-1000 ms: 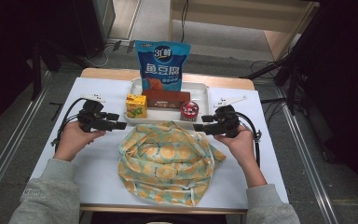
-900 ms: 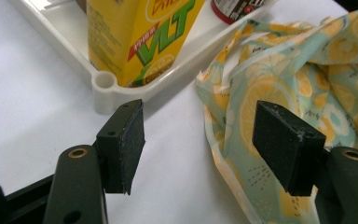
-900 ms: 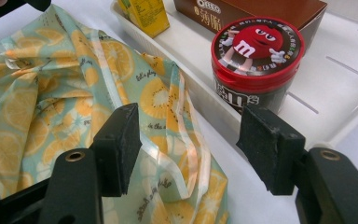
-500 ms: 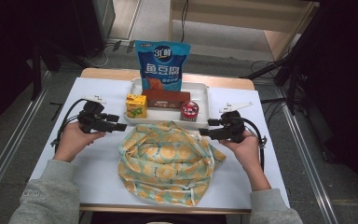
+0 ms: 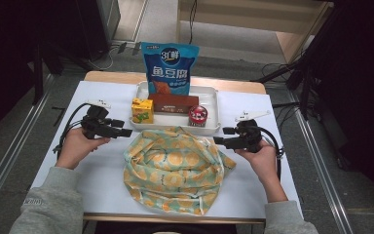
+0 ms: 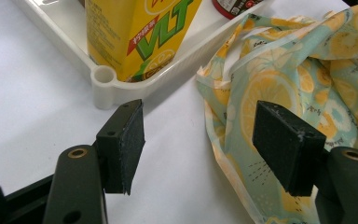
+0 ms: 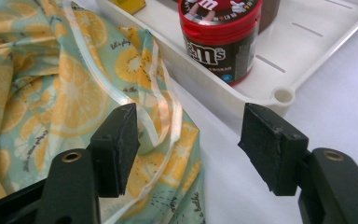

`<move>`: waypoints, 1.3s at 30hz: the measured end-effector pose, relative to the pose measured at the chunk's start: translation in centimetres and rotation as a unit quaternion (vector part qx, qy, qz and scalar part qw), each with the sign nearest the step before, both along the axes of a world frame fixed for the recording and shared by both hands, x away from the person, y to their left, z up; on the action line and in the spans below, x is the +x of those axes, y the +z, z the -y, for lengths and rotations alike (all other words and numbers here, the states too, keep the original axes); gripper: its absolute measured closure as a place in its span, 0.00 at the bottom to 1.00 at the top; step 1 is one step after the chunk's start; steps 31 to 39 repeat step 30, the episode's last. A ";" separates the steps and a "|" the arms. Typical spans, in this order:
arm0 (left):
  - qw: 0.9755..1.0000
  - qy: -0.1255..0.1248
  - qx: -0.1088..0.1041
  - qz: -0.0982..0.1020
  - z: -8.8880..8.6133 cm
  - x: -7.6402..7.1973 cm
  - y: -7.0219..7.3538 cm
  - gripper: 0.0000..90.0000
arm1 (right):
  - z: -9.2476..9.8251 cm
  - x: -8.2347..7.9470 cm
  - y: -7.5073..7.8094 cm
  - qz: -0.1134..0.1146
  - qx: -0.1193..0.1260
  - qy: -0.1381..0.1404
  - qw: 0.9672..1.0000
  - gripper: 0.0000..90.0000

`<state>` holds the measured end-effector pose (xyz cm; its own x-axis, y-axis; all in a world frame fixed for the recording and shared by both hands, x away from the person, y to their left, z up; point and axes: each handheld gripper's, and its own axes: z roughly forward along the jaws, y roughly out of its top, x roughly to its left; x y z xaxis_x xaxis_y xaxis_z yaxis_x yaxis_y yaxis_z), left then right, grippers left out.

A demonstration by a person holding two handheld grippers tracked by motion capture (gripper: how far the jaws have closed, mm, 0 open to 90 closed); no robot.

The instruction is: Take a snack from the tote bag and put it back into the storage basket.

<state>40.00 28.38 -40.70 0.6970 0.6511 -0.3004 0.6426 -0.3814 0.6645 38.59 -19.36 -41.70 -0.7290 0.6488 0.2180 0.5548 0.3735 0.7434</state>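
A crumpled cloth bag with a lemon print (image 5: 175, 168) lies on the white table in front of a white tray (image 5: 216, 105). The tray holds a yellow juice carton (image 5: 142, 110), a brown box (image 5: 174, 103), a red candy jar (image 5: 197, 115) and an upright blue snack bag (image 5: 169, 68). My left gripper (image 5: 122, 127) is open beside the cloth's left edge (image 6: 279, 79), just short of the carton (image 6: 135, 32). My right gripper (image 5: 223, 136) is open at the cloth's right edge (image 7: 51, 84), pointing toward the jar (image 7: 221, 37). Neither holds anything.
The tray's corner (image 6: 105, 81) is close ahead of the left jaws, and its other front corner (image 7: 279, 95) is ahead of the right jaws. Bare white table lies to either side of the cloth. Black cables trail from both grippers.
My right gripper has drifted toward the person's side, away from the tray and down beside the cloth's right edge. The left gripper has stayed put.
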 end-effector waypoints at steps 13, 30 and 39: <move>1.000 -0.003 0.006 -0.006 0.1 0.1 -0.2 0.38 | 0.5 0.3 -0.7 -0.009 -0.003 -0.013 1.000 0.39; 1.000 -0.002 0.008 -0.011 0.0 0.3 -0.5 0.38 | 0.4 0.6 -1.0 -0.017 -0.007 -0.012 1.000 0.37; 1.000 -0.002 0.008 -0.011 0.0 0.3 -0.5 0.38 | 0.4 0.6 -1.0 -0.017 -0.007 -0.012 1.000 0.37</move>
